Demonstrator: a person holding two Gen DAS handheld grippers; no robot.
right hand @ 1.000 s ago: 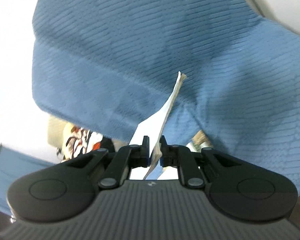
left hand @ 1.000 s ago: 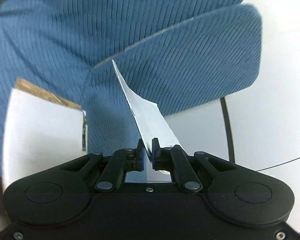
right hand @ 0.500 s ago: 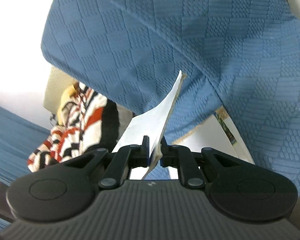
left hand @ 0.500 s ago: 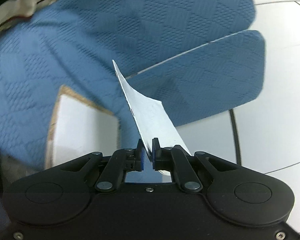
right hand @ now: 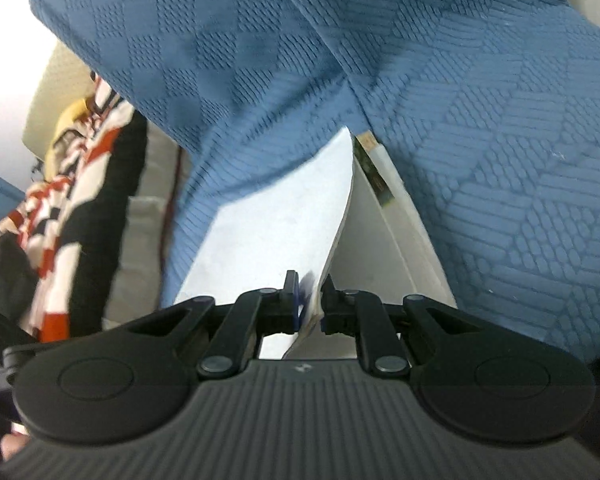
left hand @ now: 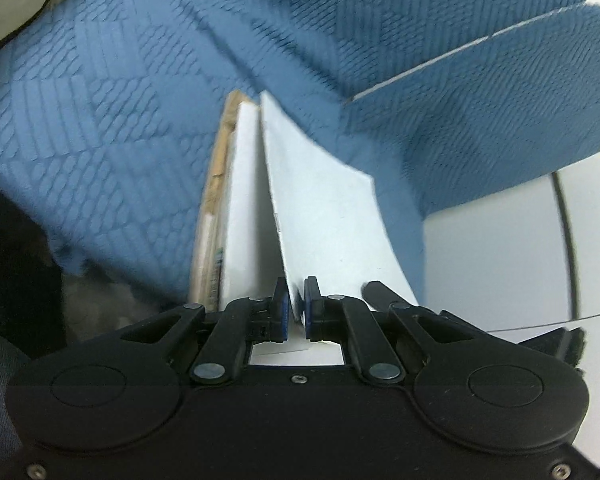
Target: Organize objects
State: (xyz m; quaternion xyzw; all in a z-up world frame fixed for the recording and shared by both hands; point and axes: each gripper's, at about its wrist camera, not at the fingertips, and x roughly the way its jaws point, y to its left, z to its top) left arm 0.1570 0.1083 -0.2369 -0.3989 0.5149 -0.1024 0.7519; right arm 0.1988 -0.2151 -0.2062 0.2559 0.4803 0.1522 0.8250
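Both grippers clamp the blue quilted cloth's white edges.
Left gripper [left hand: 296, 312] and right gripper [right hand: 310, 308] pinch cloth [left hand: 140, 120] corners.

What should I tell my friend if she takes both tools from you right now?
Left tool: shut on the edge of a white sheet.
Right tool: shut on a white sheet too; whether it is the same one, I cannot tell.
Things: blue textured cloth hangs over and behind the sheets. A white box with a cardboard edge stands right beside the left sheet. A striped red, white and black fabric lies left in the right view.
Done: both grips taken.
Left: probably settle the sheets by the box, then let go.
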